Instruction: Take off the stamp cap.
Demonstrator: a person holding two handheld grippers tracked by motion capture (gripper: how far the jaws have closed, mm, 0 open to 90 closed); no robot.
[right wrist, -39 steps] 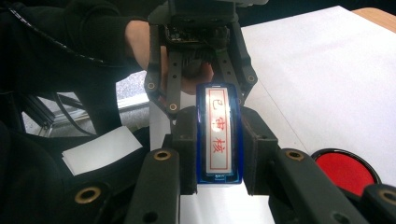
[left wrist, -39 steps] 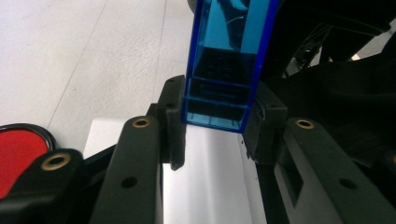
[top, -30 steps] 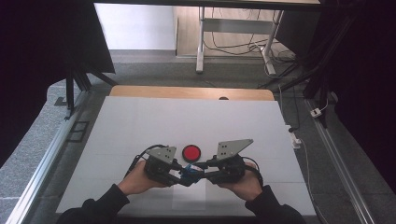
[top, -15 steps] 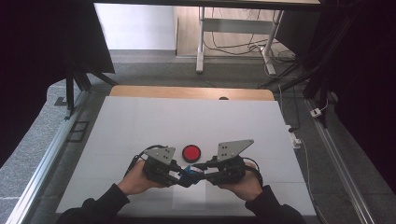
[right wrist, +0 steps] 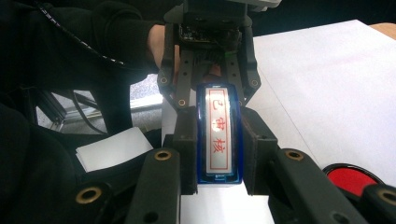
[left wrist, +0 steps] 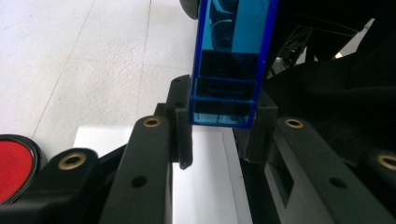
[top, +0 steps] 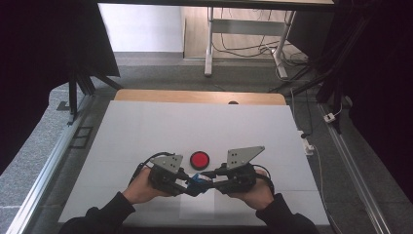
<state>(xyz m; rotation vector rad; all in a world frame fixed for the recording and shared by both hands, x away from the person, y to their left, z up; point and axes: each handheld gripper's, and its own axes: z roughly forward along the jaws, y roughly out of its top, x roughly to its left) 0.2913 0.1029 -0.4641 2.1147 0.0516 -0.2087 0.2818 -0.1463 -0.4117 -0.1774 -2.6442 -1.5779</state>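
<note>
both tools, left tool (top: 187, 183) and right tool (top: 207, 183), clamped on blue translucent plastic stamp (right wrist: 218, 135), just beside round red ink pad (top: 199, 159). step: two-handed hold. next, likely: pull cap off.

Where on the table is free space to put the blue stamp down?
Free: the white sheet beyond the red pad, up to the wooden edge, and both sides. Crowded: the near middle, where both grippers hold the blue stamp.
</note>
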